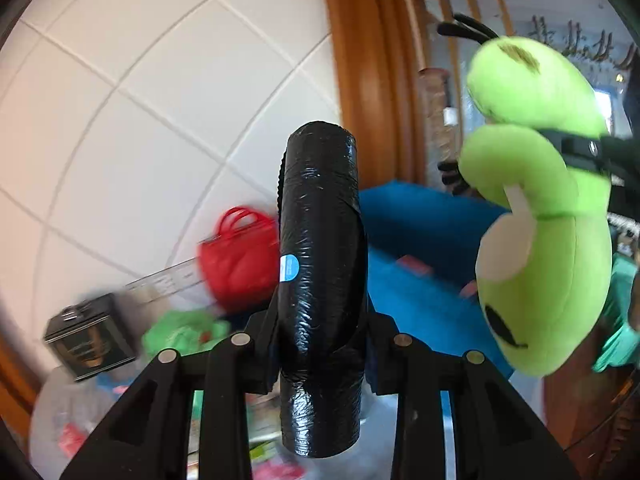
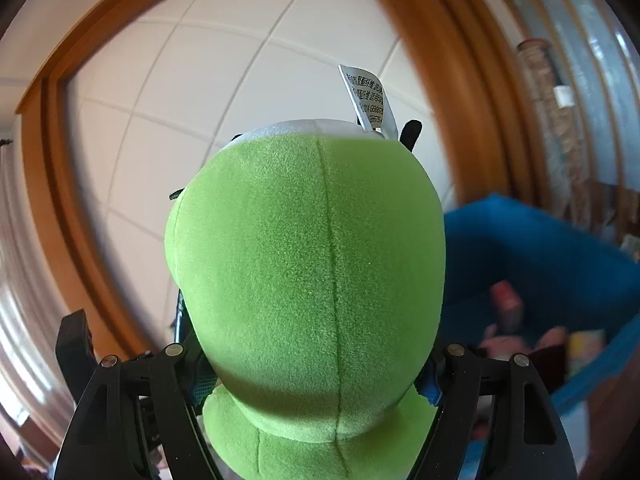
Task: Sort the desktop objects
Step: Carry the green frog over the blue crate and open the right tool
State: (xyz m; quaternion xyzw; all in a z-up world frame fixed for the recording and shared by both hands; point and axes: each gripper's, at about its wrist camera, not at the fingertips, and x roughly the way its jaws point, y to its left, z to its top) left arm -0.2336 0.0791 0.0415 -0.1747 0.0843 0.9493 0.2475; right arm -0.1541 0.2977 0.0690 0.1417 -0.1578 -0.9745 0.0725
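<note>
The left gripper (image 1: 320,344) is pressed tight on a black roll (image 1: 320,280) of plastic bags, which stands upright between its jaws and carries a small blue sticker. The right gripper (image 2: 316,364) pinches a green plush toy (image 2: 308,280) between its wide-set jaws; a white label (image 2: 368,96) sticks up from the top of the toy. In the left wrist view the same toy (image 1: 540,216) hangs in the air to the right of the roll. Behind both stands a blue bin (image 1: 420,248) with blurred small things inside. Left of the bin I see a red bag (image 1: 236,260), a clear ruler (image 1: 168,280), a black box (image 1: 88,336), and a white tiled wall (image 1: 140,100).
</note>
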